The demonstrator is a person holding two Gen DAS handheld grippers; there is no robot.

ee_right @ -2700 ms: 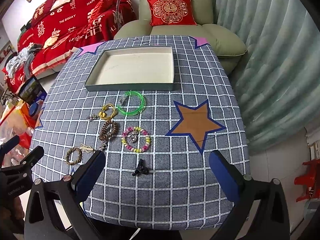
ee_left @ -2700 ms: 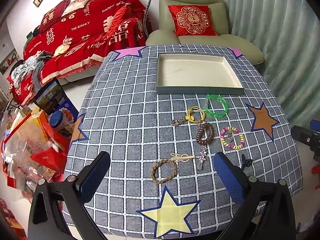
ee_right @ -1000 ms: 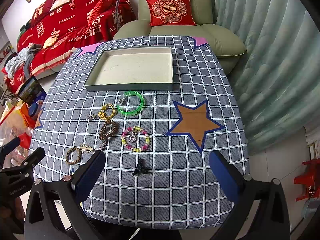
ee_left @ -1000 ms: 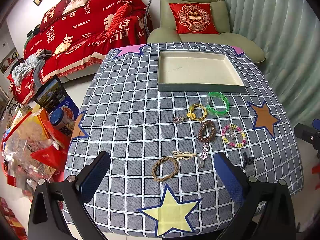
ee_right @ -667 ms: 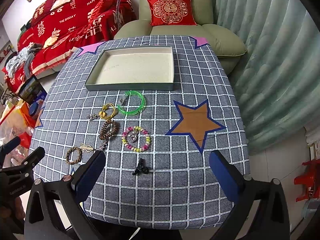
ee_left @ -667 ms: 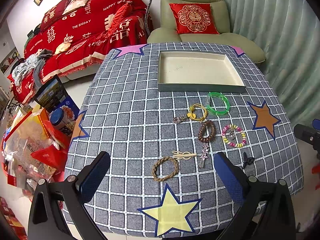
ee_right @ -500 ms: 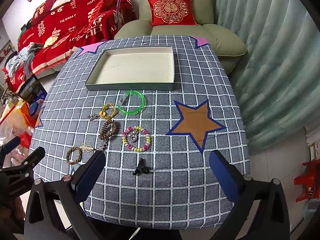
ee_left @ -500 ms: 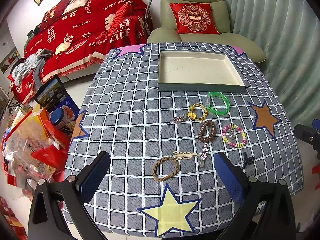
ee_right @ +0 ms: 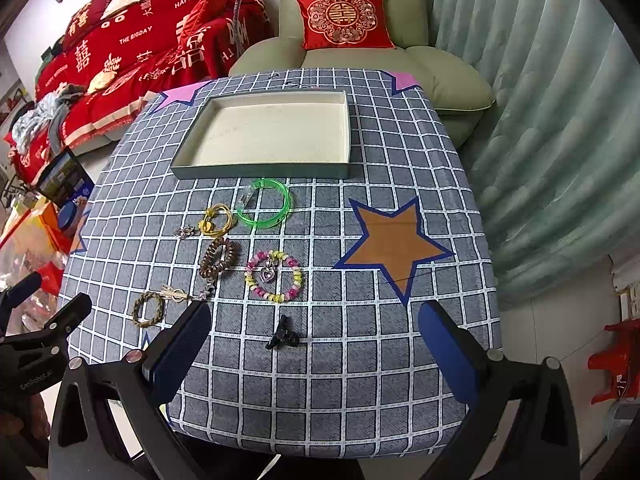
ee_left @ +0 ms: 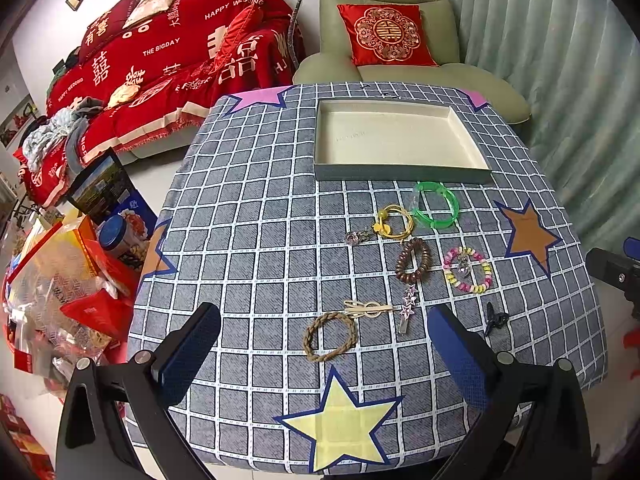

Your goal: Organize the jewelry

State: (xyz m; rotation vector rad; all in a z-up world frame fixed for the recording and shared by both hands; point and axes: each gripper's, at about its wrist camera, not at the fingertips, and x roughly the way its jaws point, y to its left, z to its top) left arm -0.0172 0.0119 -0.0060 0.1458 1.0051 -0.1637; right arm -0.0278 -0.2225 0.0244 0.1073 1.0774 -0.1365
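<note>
Between the blue-padded fingers of the left gripper (ee_left: 322, 354), spread wide and holding nothing, a braided tan rope bracelet (ee_left: 329, 337) lies on the grey cloth with a white grid that covers the table (ee_left: 248, 240). Just beyond that bracelet sits a pale gold hair clip (ee_left: 366, 309), and close to the gripper's right finger a silver clip with little stars (ee_left: 407, 308). Farther ahead of it lie a brown spiral hair tie (ee_left: 413, 261), a yellow cord hair tie (ee_left: 394, 222) with a small silver charm (ee_left: 356, 236) beside it, and a translucent green bangle (ee_left: 435, 210) right before the near wall of a shallow grey box with a cream lining (ee_left: 400, 171), which holds nothing.

Over at the right gripper (ee_right: 312, 354), the fingers are also wide apart and empty. A small black claw clip (ee_right: 283, 338) rests on the cloth between them, nearer the left finger. Ahead of it lies a pastel bead bracelet with a purple heart pendant (ee_right: 273, 277), and past that the green bangle and the box. To this gripper's right front, a brown star patch outlined in blue (ee_right: 394, 246) is sewn flat on the cloth. A yellow star patch (ee_left: 340, 426) lies just below the left gripper's fingers. All the jewelry is outside the box.
</note>
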